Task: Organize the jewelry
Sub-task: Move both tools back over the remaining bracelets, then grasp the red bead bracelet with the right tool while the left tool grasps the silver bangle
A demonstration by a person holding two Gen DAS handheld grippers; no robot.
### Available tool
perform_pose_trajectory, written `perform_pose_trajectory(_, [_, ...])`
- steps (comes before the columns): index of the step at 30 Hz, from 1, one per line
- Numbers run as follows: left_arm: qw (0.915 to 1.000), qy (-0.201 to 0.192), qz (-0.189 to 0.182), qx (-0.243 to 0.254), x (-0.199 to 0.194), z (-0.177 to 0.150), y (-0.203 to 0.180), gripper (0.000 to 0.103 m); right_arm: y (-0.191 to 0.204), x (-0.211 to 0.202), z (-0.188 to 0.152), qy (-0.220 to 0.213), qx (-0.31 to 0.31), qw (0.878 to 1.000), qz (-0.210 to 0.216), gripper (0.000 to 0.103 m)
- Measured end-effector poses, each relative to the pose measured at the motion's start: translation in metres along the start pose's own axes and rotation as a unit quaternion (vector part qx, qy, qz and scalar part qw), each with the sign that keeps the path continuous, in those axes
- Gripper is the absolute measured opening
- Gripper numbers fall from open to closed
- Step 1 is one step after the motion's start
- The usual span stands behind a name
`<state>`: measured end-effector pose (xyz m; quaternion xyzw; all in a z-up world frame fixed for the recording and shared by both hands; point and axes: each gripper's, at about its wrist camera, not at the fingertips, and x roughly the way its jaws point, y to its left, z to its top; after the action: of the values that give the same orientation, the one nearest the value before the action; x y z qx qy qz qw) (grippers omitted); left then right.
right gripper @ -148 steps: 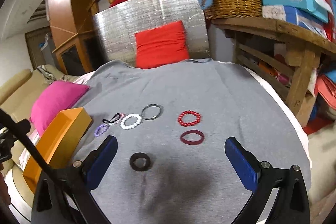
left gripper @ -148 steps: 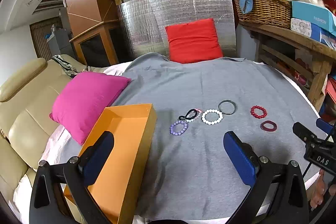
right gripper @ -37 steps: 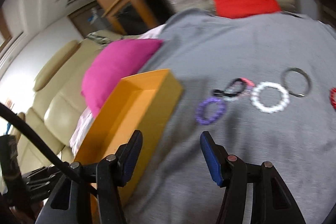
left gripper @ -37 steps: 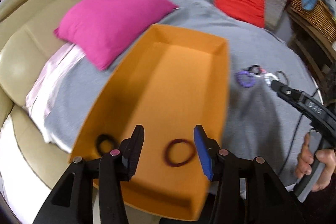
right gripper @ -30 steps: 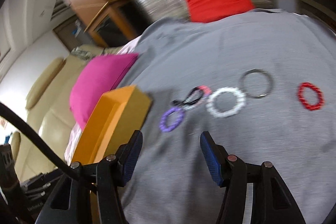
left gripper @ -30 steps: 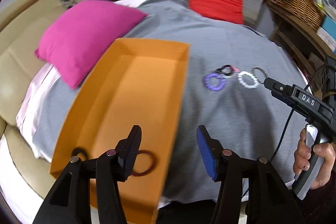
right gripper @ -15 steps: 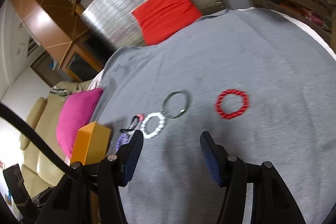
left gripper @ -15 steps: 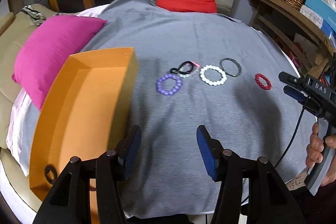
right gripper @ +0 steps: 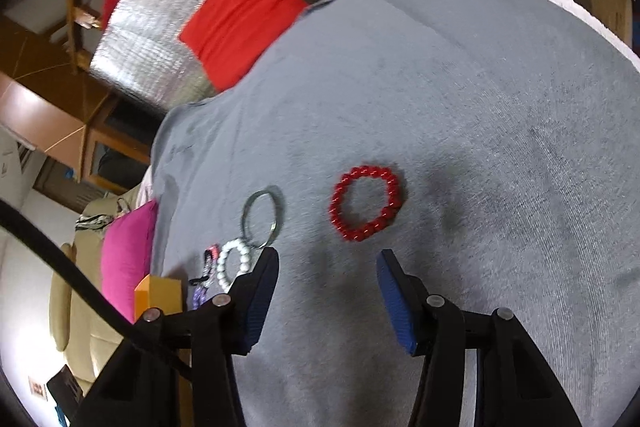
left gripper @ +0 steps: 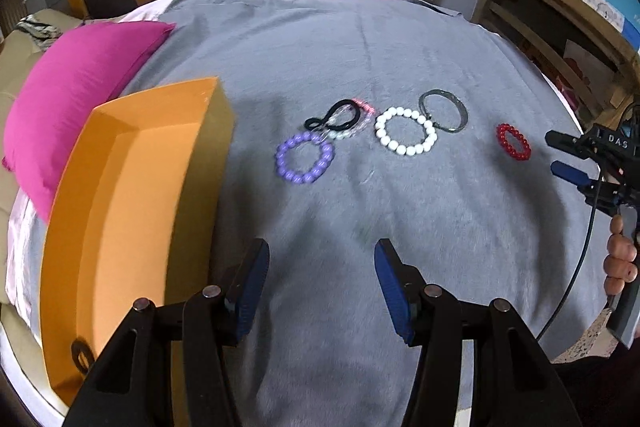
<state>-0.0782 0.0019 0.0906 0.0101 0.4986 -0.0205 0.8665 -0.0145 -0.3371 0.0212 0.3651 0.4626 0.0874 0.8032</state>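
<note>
I'm swinging the left gripper [left gripper: 320, 283] away from the orange box [left gripper: 120, 195], jaws parted and empty (dark ring dropped inside), while my right gripper [right gripper: 326, 291], empty, is closing toward the red bead bracelet [right gripper: 365, 207] near the grey cloth's [right gripper: 480, 107] right edge.

Your left gripper [left gripper: 320, 281] has black linkage arms, silver screws and ribbed blue pads [left gripper: 394, 291]. Your right gripper [right gripper: 326, 291] matches it. A black cable [right gripper: 60, 267] trails off it.
</note>
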Motion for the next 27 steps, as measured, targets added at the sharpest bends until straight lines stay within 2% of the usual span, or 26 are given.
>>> perform_pose_trajectory(6, [0.9991, -0.013, -0.007, 0.04, 0.017, 0.037, -0.026, 0.056, -0.011, 0.015, 0.012, 0.01, 0.035, 0.999, -0.001, 0.055])
perform_pose_trajectory(11, [0.9973, -0.008, -0.03, 0.067, 0.041, 0.066, -0.048, 0.056, -0.017, 0.021, 0.021, 0.007, 0.045, 0.999, -0.009, 0.054])
perform_pose_trajectory(15, [0.9967, -0.001, -0.041, 0.07, 0.064, 0.086, -0.056, 0.056, -0.015, 0.033, 0.024, 0.01, 0.028, 0.999, -0.046, 0.049])
perform_pose_trajectory(19, [0.9958, 0.005, -0.046, 0.079, 0.081, 0.1, -0.069, 0.056, -0.014, 0.05, 0.024, 0.022, 0.013, 0.997, -0.078, 0.033])
perform_pose_trajectory(21, [0.9947, 0.01, -0.053, 0.088, 0.089, 0.105, -0.077, 0.056, -0.007, 0.056, 0.025, 0.017, -0.018, 0.995, -0.101, 0.029])
perform_pose_trajectory(25, [0.9939, 0.014, -0.054, 0.095, 0.102, 0.116, -0.089, 0.056, 0.007, 0.066, 0.024, 0.016, -0.062, 0.989, -0.134, 0.013])
perform_pose_trajectory(27, [0.9937, 0.016, -0.05, 0.099, 0.112, 0.123, -0.095, 0.056, 0.007, 0.066, 0.025, 0.016, -0.069, 0.988, -0.138, 0.012])
